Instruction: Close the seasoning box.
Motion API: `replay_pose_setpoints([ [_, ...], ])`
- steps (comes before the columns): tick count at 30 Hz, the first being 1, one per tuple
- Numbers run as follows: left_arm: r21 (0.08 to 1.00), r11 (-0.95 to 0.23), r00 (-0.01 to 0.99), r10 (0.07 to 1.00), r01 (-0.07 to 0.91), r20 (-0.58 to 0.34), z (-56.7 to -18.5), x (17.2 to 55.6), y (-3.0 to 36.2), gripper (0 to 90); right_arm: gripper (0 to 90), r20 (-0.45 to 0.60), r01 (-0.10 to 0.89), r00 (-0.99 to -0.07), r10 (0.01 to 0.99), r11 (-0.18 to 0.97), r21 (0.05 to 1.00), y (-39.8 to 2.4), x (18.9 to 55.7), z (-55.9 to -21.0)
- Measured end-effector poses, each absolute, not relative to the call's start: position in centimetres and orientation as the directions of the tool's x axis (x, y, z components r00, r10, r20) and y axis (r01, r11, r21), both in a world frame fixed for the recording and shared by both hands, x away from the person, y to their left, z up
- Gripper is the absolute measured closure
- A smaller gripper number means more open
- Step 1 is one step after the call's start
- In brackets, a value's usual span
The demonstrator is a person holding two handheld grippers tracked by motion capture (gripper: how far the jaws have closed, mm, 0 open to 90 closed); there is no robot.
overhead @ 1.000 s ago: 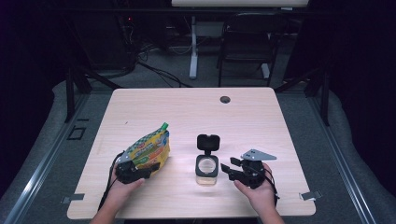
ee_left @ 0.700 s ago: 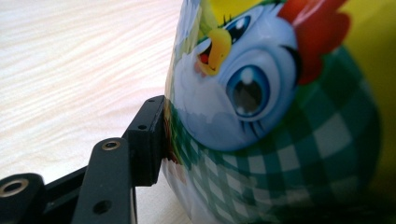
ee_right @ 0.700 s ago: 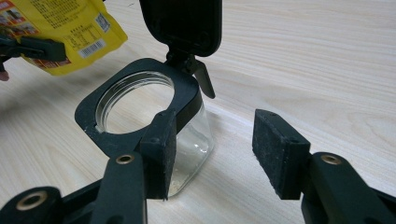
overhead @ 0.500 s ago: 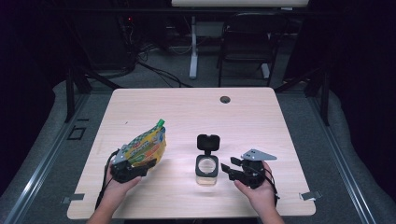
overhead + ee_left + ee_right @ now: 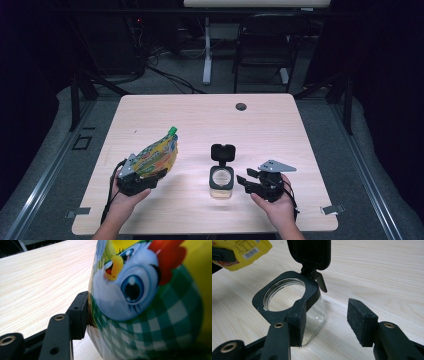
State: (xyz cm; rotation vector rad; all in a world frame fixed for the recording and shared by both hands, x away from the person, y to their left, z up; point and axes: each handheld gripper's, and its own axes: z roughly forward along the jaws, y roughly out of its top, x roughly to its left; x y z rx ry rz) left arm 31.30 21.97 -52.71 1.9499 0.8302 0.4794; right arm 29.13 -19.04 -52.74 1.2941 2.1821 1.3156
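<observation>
The left gripper (image 5: 141, 176) is clamped on a colourful pouch (image 5: 156, 154), which rises tilted away from it, green cap (image 5: 172, 131) at the far tip. To its right a glass jar (image 5: 221, 178) stands on the table, its black lid (image 5: 223, 152) flipped open. Just right of the jar, the right gripper (image 5: 248, 181) rests with jaws apart, holding nothing. The pale wooden table (image 5: 210, 120) has a round grommet (image 5: 241, 106) near its far edge. Beyond lie a dark room, floor cables (image 5: 170, 75) and a chair (image 5: 262, 47).
</observation>
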Motion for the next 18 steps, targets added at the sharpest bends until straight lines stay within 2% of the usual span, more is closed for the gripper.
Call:
replay_pose_setpoints([
  [18,0.864,-0.404,0.691,0.716,0.300,0.096,-51.66,30.56,21.33,46.8,49.8,0.194,0.534,-0.559,0.806,0.172,0.828,-19.03,29.02,-52.61],
])
